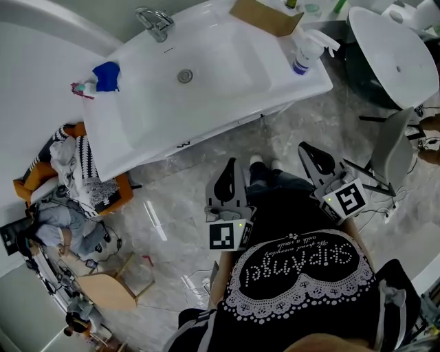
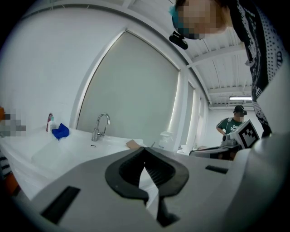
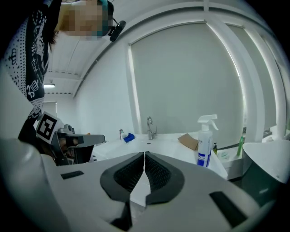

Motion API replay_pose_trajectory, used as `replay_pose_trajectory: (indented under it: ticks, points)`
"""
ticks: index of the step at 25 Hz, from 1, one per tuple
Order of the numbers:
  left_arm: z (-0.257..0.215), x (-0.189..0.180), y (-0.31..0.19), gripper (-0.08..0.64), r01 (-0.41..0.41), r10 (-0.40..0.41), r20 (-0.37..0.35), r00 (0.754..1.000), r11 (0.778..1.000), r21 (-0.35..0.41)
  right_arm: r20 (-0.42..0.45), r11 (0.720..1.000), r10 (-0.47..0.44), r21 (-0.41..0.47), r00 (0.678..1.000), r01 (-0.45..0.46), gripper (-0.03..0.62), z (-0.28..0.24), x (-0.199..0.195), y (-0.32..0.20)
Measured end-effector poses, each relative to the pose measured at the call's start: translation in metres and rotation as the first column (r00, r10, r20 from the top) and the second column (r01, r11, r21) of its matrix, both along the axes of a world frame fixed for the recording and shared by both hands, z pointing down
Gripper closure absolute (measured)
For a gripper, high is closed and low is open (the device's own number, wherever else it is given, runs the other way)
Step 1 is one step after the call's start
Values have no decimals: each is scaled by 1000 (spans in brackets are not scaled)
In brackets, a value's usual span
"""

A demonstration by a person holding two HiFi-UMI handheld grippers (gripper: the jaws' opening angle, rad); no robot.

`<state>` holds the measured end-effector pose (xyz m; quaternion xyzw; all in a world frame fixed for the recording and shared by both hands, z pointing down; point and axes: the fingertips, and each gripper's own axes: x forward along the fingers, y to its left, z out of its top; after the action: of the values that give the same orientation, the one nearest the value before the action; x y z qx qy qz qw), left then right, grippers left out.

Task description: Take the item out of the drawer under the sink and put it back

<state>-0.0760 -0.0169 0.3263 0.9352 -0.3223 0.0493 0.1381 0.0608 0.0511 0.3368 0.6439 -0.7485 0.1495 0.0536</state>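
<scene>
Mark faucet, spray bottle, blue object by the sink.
faucet (image 1: 157,21), head view, its curved spout
spray bottle (image 1: 302,59), head view, its body
blue object (image 1: 106,75), head view, its middle

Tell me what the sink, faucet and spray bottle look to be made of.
Sink: glossy white, probably ceramic or cast resin, smooth with soft reflections. Faucet: polished chrome-look metal, mirror glints. Spray bottle: likely plastic, translucent white body, blue label.
</scene>
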Motion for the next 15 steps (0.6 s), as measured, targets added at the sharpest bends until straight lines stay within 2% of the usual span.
replay_pose_trajectory:
  ticks: [7, 15]
  points:
    - [2, -11, -19, 555, 25, -25, 8, 1000, 1000, 9, 22, 1000, -9, -4, 1000, 9, 572, 5, -9, -17]
    - [3, 3, -21, 555, 0, 0, 23, 1000, 1000, 14, 1, 1000, -4, -3, 1000, 4, 572, 4, 2, -22]
